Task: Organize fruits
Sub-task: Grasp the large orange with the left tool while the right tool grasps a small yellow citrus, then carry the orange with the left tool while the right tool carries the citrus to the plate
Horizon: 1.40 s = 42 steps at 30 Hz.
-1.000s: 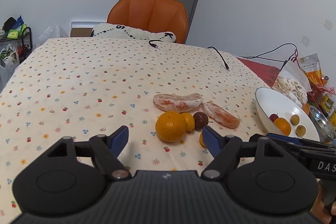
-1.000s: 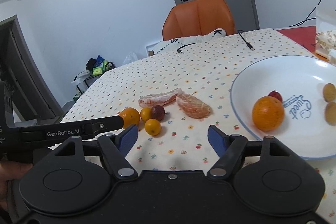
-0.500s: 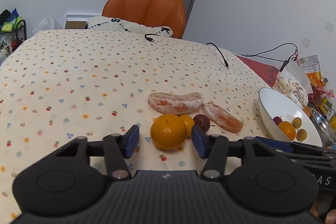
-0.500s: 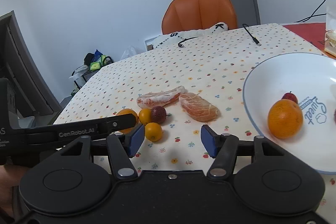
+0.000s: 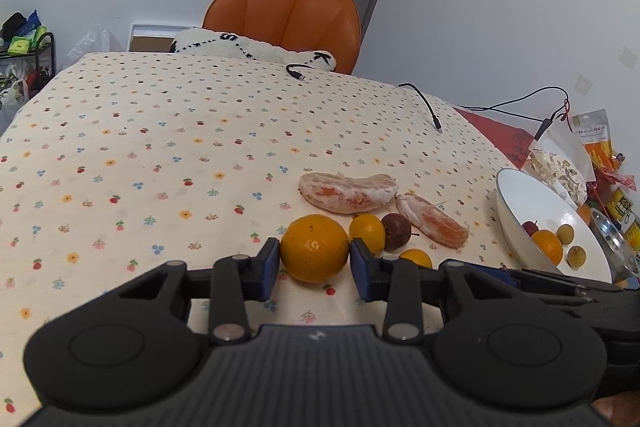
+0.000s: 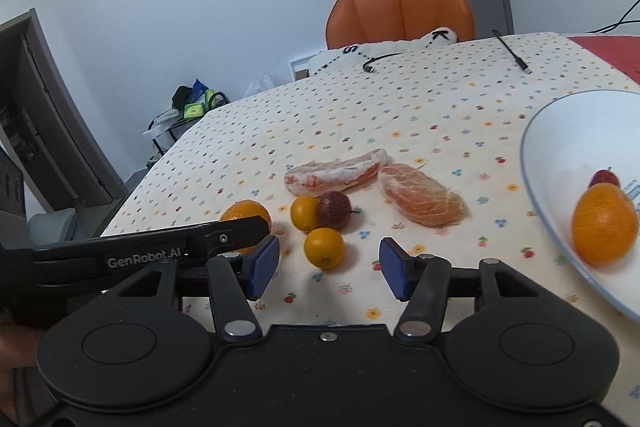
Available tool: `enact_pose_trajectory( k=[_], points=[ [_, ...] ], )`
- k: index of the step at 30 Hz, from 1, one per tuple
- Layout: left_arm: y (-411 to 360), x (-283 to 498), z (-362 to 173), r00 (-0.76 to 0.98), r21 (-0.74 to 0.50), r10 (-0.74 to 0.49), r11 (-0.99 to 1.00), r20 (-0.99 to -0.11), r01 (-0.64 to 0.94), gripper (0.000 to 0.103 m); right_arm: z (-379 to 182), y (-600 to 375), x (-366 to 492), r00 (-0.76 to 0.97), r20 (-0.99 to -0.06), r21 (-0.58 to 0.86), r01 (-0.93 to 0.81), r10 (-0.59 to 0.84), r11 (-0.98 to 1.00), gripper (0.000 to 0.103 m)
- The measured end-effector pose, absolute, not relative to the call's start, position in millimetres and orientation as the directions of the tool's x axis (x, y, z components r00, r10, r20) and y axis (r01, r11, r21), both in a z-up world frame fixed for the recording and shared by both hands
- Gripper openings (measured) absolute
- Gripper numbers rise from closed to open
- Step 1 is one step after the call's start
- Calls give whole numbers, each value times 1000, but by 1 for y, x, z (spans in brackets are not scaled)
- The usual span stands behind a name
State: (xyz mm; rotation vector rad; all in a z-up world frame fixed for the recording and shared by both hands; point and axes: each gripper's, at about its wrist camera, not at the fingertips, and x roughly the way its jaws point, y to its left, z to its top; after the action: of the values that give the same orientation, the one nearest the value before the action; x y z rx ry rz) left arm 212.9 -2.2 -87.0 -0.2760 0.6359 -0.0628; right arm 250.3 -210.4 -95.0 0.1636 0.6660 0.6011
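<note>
A big orange (image 5: 315,247) rests on the flowered tablecloth, and my left gripper (image 5: 314,269) is shut on it, both blue pads against its sides. Beside it lie two small oranges (image 5: 367,231) (image 6: 324,247), a dark red fruit (image 5: 396,225) and two peeled citrus pieces (image 5: 348,193) (image 6: 420,201). A white bowl (image 6: 548,163) at the right holds an orange (image 6: 604,225), a small red fruit and two yellowish fruits (image 5: 566,233). My right gripper (image 6: 328,269) is open and empty, just before the nearer small orange.
An orange chair (image 5: 288,15) with a white cushion stands behind the table. Black cables (image 5: 424,103) lie on the far cloth. Snack bags (image 5: 560,167) and a metal bowl (image 5: 612,239) sit beyond the white bowl at the right.
My left gripper moved forward around the big orange and closed on it. My right gripper swung left from the bowl toward the loose fruits and narrowed a little.
</note>
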Motion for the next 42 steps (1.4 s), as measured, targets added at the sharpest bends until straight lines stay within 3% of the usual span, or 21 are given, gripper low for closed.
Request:
enact_pose_trajectory(
  k=[5, 7, 9, 42],
  points=[
    [-1, 208, -85, 807, -269, -132, 963, -576, -34, 37, -97, -208, 250, 632, -535, 313, -468, 561, 826, 52],
    [-1, 206, -83, 808, -269, -128, 962, -575, -39, 37, -97, -208, 252, 634, -537, 312, -464, 557, 829, 44],
    [0, 203, -82, 809, -266, -124, 963, -574, -42, 37, -98, -208, 254, 627, -543, 317, -462, 558, 828, 22],
    [-55, 190, -53, 833, -244, -186, 968, -521, 63, 37, -75, -280, 217, 728, -466, 327, -387, 503, 862, 21]
  ],
)
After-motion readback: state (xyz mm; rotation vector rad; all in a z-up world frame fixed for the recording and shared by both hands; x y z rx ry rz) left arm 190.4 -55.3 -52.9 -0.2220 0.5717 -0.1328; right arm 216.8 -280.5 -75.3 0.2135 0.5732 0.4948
